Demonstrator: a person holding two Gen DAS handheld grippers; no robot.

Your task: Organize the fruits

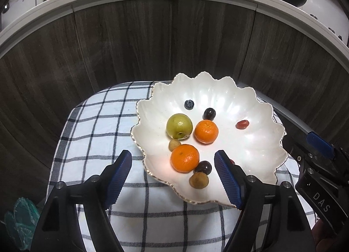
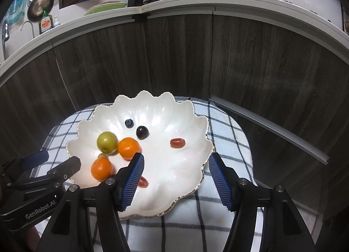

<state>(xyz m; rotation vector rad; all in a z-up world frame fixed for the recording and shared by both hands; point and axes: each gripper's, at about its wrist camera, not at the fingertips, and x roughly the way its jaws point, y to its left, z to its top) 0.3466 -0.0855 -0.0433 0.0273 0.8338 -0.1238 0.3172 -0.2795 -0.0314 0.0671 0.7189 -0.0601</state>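
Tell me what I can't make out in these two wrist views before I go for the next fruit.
- Red fruit, left wrist view: nearly all behind the left gripper finger; clearer in the right wrist view.
- Small brown fruit, right wrist view: mostly hidden behind the near orange.
- Low brown fruit and the dark grape beside it: not visible in the right wrist view.
- Right gripper: open over the dish.

Mixed fruits (image 1: pixel 184 142) scattered in scalloped white dish (image 1: pixel 257 142)

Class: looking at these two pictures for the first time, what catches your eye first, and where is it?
A white scalloped porcelain dish sits on a blue-checked white cloth. In it, two bright orange mandarins and a green round fruit cluster at its left. Both blue-padded tools hover open at its near rim.
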